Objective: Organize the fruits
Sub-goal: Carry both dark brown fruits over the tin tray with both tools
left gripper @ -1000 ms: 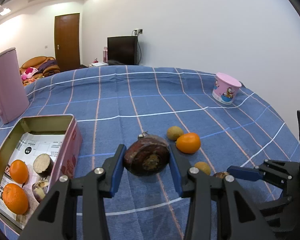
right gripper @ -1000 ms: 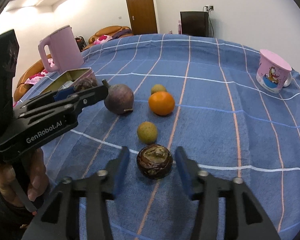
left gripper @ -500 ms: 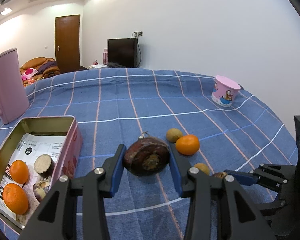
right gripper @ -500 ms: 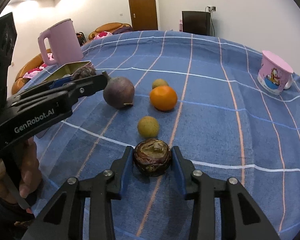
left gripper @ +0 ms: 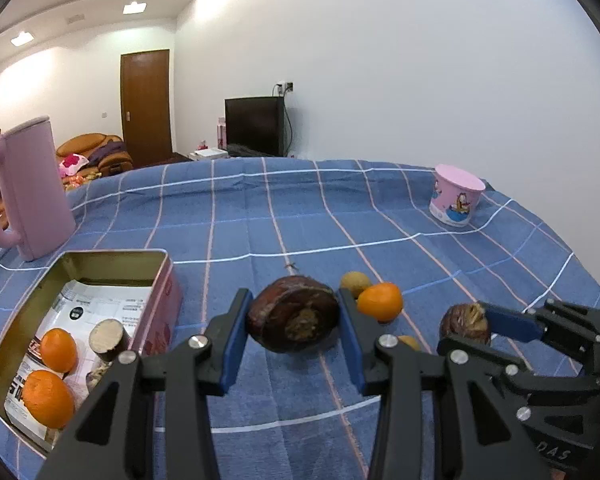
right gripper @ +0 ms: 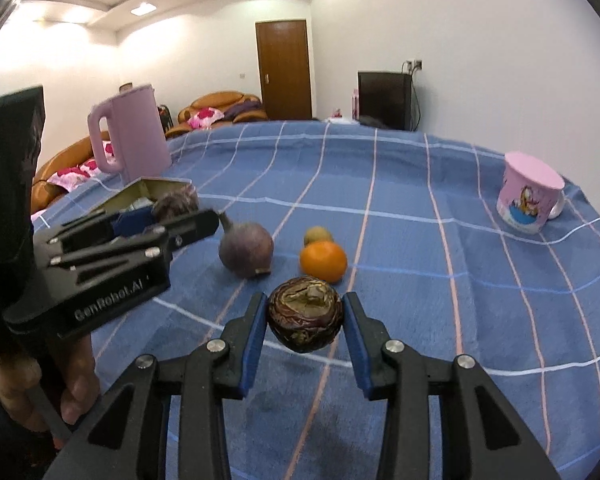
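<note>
- L gripper [left gripper: 293, 330]: jaws clamped on big dark purple fruit [left gripper: 293, 320], off the table [left gripper: 260, 208].
- R gripper [right gripper: 305, 334]: jaws just closed, gripping wrinkled mangosteen [right gripper: 305, 319].

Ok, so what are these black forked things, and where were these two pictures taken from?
No robot: a person holds a two-finger tool in each hand, each with a camera looking along its fingers. One picture is from the left tool, one from the right tool. On the blue checked cloth: an orange, a small yellowish fruit, a tin with two oranges, a pink kettle, a mug. The right tool's jaws have just closed on a wrinkled dark fruit. A bigger purple-brown fruit sits between the left tool's fingers; whether gripped, I can't tell.
</note>
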Tool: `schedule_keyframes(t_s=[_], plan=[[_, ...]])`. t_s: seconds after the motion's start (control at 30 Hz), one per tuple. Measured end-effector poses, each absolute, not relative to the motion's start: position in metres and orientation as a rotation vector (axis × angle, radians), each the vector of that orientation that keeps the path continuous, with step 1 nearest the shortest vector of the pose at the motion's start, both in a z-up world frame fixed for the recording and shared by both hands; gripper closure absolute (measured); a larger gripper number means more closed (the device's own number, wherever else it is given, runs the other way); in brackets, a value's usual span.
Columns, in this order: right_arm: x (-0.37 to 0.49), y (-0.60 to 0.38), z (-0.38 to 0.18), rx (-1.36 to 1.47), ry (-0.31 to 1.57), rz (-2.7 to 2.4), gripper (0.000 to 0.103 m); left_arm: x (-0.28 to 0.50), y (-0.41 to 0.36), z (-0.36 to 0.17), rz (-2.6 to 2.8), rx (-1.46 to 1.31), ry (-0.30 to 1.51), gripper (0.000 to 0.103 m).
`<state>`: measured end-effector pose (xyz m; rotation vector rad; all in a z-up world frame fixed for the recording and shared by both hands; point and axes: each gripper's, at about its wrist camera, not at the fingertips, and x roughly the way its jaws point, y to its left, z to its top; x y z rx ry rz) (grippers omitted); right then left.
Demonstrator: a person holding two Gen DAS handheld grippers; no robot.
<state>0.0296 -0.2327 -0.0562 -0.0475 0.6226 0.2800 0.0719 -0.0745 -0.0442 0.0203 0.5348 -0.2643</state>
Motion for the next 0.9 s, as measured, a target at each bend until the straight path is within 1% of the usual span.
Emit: schedule_keyframes(t_s=[0.2,0.53,0.9], plan=[[0.025,-0.228,-0.046,-0.054,0.543,0.28,0.063,0.066,-0.074,-0.042,-0.246,0.033,0.503,0.059],[0.035,-0.21,-0.031,-0.07,0.505,0.317,0.063,0.061,-0.062,-0.038,-0.208,0.038,0.504,0.059],[0.059,-0.154,-0.003,-0.117,0.47,0.426,0.063,0.067,0.008,-0.015,-0.073,0.005,0.474,0.059]])
